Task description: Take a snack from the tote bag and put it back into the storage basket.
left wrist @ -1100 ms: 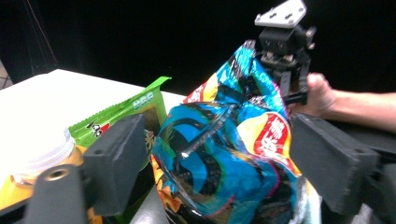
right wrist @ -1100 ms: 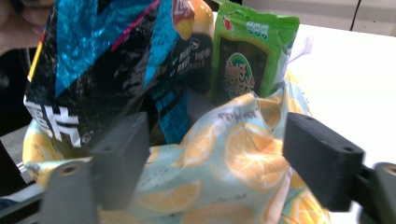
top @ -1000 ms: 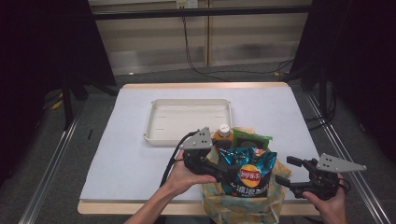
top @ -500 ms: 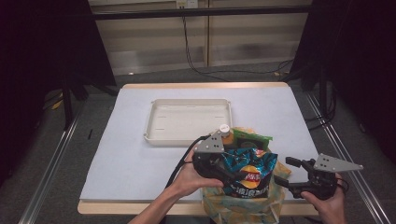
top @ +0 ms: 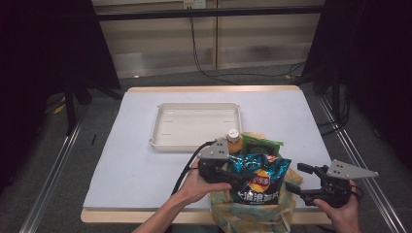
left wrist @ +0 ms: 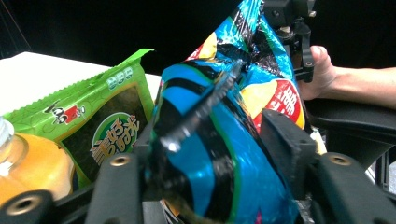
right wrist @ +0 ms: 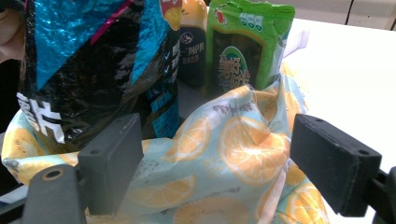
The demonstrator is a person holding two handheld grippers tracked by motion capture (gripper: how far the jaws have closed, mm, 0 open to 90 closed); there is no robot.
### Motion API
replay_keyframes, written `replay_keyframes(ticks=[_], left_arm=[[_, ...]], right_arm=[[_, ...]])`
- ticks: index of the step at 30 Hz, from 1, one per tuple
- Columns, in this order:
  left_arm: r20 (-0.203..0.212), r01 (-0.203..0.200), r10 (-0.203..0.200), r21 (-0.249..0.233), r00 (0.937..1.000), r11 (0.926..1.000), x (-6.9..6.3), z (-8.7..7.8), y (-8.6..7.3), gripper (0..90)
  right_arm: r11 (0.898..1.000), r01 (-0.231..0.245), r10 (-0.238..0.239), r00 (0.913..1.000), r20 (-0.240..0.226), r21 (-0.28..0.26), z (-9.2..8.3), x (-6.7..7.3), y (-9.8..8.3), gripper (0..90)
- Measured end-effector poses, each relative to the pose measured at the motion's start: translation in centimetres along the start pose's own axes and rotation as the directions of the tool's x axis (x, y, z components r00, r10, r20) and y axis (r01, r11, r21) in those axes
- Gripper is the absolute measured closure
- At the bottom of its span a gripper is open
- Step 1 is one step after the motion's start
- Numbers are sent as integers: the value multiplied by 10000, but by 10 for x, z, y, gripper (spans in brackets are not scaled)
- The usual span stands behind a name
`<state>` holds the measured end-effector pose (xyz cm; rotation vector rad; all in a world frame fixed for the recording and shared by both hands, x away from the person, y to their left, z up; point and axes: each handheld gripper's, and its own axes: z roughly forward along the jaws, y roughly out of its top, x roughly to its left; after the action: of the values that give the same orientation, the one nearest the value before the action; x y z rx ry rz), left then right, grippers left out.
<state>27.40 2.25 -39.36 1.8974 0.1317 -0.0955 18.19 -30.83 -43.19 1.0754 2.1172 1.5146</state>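
A blue chip bag (top: pixel 257 177) (left wrist: pixel 210 154) (right wrist: pixel 84 56) stands upright out of an orange-fruit-print fabric bag (top: pixel 252 213) (right wrist: pixel 233 158) at the table's near edge. My left gripper (top: pixel 235 175) (left wrist: pixel 205 149) has just been closing. The chip bag is between its jaws, and they pinch the crinkled foil from the left side. My right gripper (top: pixel 297 180) (right wrist: pixel 217 163) grips the fabric bag's bulging right side, its jaws set wide apart. A green seaweed pack (top: pixel 260 144) (left wrist: pixel 107 126) (right wrist: pixel 243 51) and an orange drink bottle (top: pixel 234 141) (left wrist: pixel 28 163) (right wrist: pixel 194 42) stand behind the chips in the bag.
A shallow cream tray (top: pixel 154 131) lies on the white table (top: pixel 126 160) just beyond the bag, with nothing in it. Dark floor and metal rails flank the table. The person's forearms come in from the bottom edge.
The left gripper has shifted slightly right onto the chip bag and its jaws have come together on it. The right gripper and the fabric bag have stayed put.
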Motion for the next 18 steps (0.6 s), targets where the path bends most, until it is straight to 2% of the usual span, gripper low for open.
replay_keyframes(ticks=[1, 6, 11, 16, 18], left_arm=[[43, 87, -86, -155, 10000, 9998, 1, 0, 0, 585], [264, 341, -334, -229, 9991, 9992, 2, -2, 1, 664], [490, 388, -378, -215, 9981, 9990, 2, -3, 4, 699], [495, 499, -486, -250, 9976, 9984, 0, -4, 5, 716], [638, 424, -411, -192, 9971, 9989, -1, -5, 7, 729]], right_arm=[[10000, -49, 49, 10000, -2, 15, 0, 0, 0, 171], [10000, -70, 70, 10000, 17, -11, 0, -1, 0, 171], [9999, -98, 99, 9999, 78, -67, -1, -1, 0, 171], [9998, -151, 152, 9999, 76, -148, -2, 0, 1, 170], [9995, -151, 153, 9999, 54, -290, -3, 0, 2, 170]])
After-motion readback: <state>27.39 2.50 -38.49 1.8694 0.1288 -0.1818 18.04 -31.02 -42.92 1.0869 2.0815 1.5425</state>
